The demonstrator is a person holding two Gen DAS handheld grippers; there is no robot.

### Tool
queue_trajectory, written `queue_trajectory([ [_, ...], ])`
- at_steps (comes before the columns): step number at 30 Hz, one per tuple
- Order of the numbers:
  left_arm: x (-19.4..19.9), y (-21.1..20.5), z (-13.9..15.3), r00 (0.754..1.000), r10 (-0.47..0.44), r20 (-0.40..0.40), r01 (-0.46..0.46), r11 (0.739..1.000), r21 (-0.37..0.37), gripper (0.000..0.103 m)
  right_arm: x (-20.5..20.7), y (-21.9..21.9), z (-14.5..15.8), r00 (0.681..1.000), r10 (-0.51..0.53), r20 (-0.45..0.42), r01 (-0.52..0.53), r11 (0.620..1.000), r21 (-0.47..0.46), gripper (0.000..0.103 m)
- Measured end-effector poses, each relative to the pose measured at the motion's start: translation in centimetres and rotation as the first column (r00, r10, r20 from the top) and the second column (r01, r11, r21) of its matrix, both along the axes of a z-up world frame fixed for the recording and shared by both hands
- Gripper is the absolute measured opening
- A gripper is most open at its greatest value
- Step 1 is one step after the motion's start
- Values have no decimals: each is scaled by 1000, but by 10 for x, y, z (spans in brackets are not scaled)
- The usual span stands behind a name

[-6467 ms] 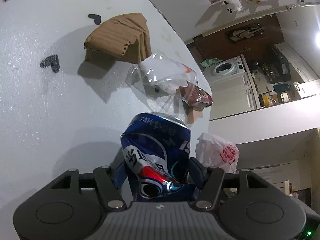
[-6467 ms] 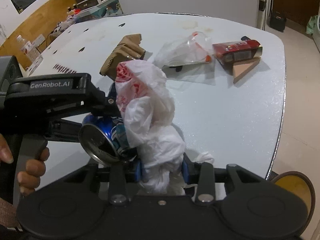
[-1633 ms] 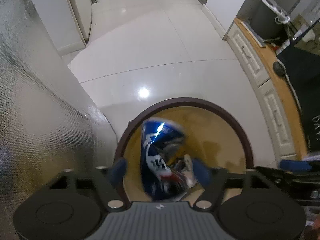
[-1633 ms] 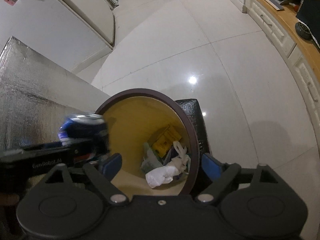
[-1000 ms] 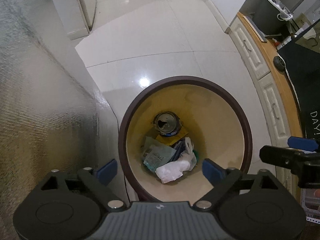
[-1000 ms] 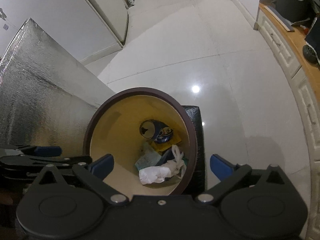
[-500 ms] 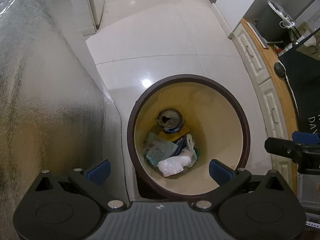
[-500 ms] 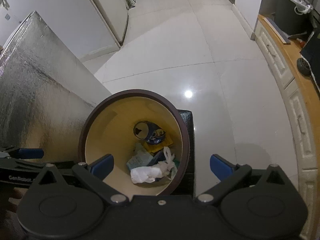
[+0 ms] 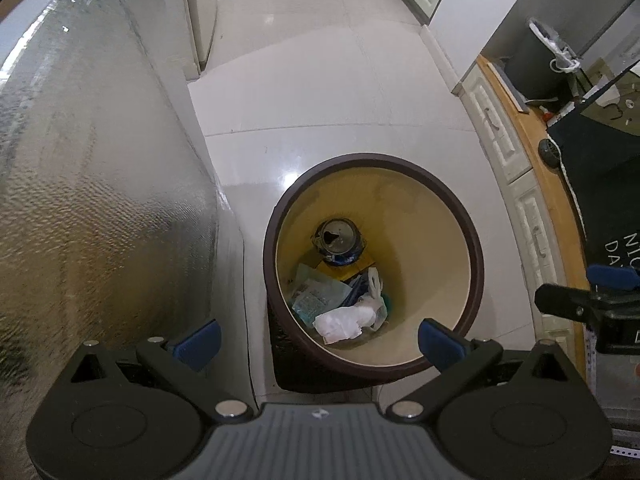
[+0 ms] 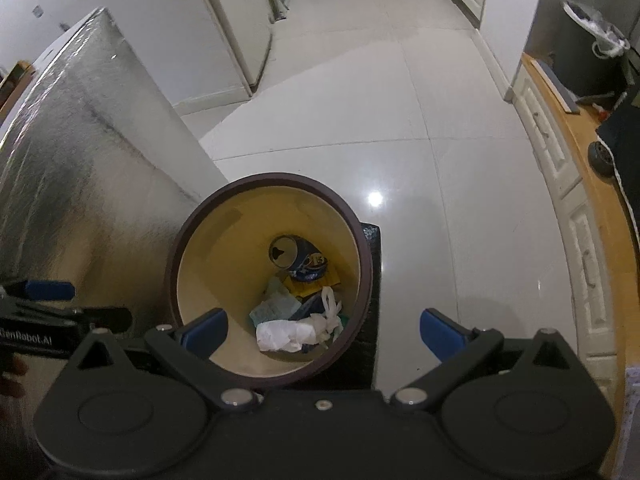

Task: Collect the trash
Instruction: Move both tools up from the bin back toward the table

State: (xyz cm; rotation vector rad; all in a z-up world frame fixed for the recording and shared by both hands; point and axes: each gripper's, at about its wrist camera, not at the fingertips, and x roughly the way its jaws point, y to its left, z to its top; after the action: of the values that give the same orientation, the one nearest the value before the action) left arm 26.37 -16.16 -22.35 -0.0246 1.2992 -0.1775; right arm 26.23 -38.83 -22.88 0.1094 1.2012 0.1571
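**Both loads dropped, fingers hanging wide over the bin**

The left gripper (image 9: 316, 338) is hanging over the bin (image 9: 478, 264) with its blue fingers (image 9: 198, 338) spread as wide as they go, nothing between them; its jaws have just been opening that last bit. The right gripper (image 10: 324, 330) is likewise standing wide and empty above the same brown rim.

Down inside, the crushed blue can (image 9: 340, 244) is lying at the far side of the bin floor, mouth up, and the white plastic bag (image 9: 346, 320) is sitting nearer, beside a pale green wrapper (image 9: 316, 294) and a yellow scrap.

To finish this step well, I judge both grippers should be lifting straight clear of the rim, keeping the fingers open so nothing snags, then heading back to the worktop for whatever trash is left.

Writing: "GenRobot.AI" is showing on the left gripper's side in the right wrist view. The can's lettering is too broken to read. White letters on a dark mat at the far right are cut off.
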Motion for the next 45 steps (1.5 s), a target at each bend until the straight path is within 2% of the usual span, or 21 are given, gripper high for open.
queue_trajectory([
  [3, -6, 1, 7, 1000, -11, 7, 11, 1000, -2, 103, -8, 3, 6, 999, 40, 11, -40, 999, -20, 103],
  [15, -30, -1, 40, 995, -70, 64, 71, 997, -11, 103, -35, 4, 37, 995, 92, 47, -88, 993, -75, 103],
  [28, -63, 5, 85, 983, -103, 150, 110, 993, -42, 103, -62, 1, 78, 989, 111, 100, -101, 989, -107, 103],
  [36, -83, 20, 123, 969, -80, 234, 99, 993, -70, 103, -79, 9, 115, 978, 115, 171, -99, 990, -98, 103],
  [45, -104, 64, 169, 940, 0, 340, 39, 993, -108, 103, -92, 40, 161, 950, 141, 277, -119, 988, -95, 103],
])
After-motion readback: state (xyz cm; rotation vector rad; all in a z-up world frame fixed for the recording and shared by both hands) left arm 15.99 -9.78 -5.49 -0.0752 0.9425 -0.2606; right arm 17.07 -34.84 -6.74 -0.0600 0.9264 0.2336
